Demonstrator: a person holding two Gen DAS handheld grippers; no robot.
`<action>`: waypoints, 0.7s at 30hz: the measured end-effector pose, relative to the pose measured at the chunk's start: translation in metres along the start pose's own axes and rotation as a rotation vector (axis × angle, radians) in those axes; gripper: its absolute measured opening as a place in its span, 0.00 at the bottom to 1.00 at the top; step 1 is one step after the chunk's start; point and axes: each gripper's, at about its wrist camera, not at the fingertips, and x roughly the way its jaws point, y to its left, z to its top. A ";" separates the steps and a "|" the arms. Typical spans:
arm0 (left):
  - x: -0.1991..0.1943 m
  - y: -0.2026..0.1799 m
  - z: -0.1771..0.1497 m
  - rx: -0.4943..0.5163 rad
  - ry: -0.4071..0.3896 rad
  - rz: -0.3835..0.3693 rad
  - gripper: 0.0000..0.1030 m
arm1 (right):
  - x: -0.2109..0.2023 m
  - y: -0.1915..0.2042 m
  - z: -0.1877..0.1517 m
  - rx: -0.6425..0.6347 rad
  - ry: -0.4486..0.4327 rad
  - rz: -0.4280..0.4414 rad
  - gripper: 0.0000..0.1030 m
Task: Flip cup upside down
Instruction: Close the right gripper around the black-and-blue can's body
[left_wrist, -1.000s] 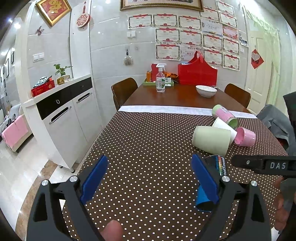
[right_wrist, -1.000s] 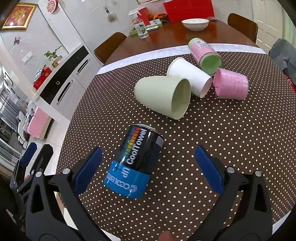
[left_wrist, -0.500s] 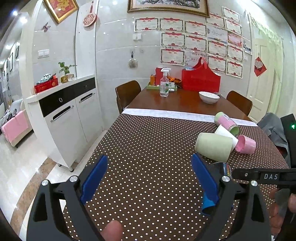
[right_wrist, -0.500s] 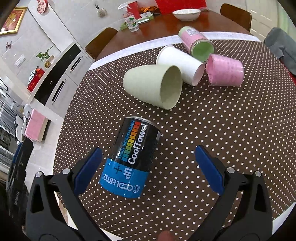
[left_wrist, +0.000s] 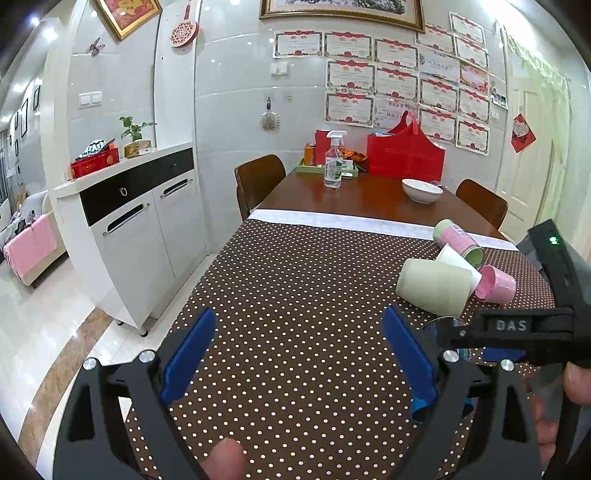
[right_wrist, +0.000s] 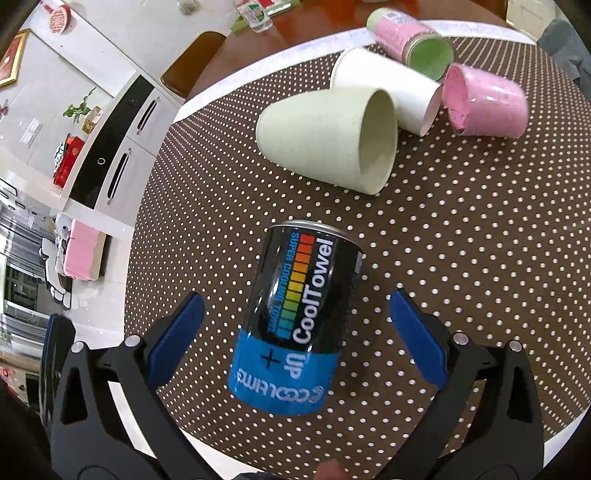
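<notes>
A black and blue "CoolTowel" can-shaped cup (right_wrist: 295, 317) lies on its side on the dotted tablecloth (right_wrist: 461, 240). My right gripper (right_wrist: 295, 332) is open, its blue pads on either side of the cup without touching it. Behind lie a pale green cup (right_wrist: 325, 140), a white cup (right_wrist: 384, 88), a pink cup (right_wrist: 487, 103) and a pink-green can (right_wrist: 410, 33), all on their sides. My left gripper (left_wrist: 295, 354) is open and empty over the cloth, left of the right gripper (left_wrist: 517, 328). The pale green cup (left_wrist: 432, 284) shows there too.
The far table end holds a spray bottle (left_wrist: 334, 162), a white bowl (left_wrist: 421, 190) and a red bag (left_wrist: 404, 155). Chairs (left_wrist: 258, 181) stand at the sides. A white cabinet (left_wrist: 129, 221) stands left. The table's near edge (right_wrist: 554, 439) is close.
My right gripper has moved forward and down over the black and blue cup, so the cup now lies between its pads. My left gripper has tilted up slightly.
</notes>
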 end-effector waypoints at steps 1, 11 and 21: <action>0.001 0.000 0.000 -0.001 0.002 -0.001 0.88 | 0.005 0.000 0.002 0.005 0.016 -0.005 0.95; 0.003 -0.003 -0.003 0.004 0.016 -0.006 0.88 | 0.039 0.003 0.019 0.015 0.145 -0.044 0.68; 0.002 -0.009 -0.003 0.016 0.016 -0.002 0.88 | 0.015 -0.022 0.007 -0.021 0.086 0.079 0.67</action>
